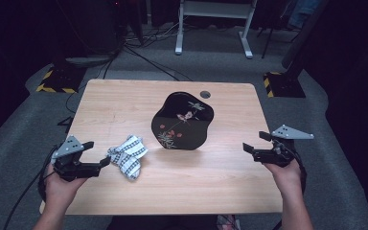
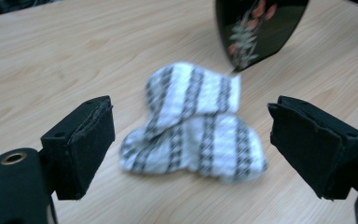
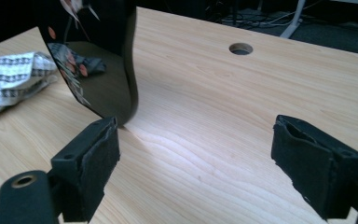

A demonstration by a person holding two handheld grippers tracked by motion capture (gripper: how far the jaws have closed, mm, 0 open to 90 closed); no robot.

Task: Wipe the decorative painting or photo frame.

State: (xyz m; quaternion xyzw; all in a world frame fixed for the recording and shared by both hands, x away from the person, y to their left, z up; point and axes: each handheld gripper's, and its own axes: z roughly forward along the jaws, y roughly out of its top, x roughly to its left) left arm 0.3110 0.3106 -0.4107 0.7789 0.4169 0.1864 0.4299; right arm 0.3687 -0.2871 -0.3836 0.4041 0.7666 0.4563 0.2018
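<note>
On table: cloth (image 1: 128, 162), tray (image 1: 182, 121) upright, nothing in it.
Left gripper (image 1: 102, 163): my jaws apart, by cloth.
Right gripper (image 1: 250, 147): jaws apart, empty.

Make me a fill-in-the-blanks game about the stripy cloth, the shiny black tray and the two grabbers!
1. The crumpled cloth has black and ____ stripes.
2. The black tray is painted with flowers and stands on the ____ table.
3. The cloth lies nearest the ____ gripper.
4. The jaws of the right gripper are ____.

Missing words: white; wooden; left; open

bare table (image 1: 211, 177) ahead, tray (image 1: 182, 122) standing mid-table
</note>
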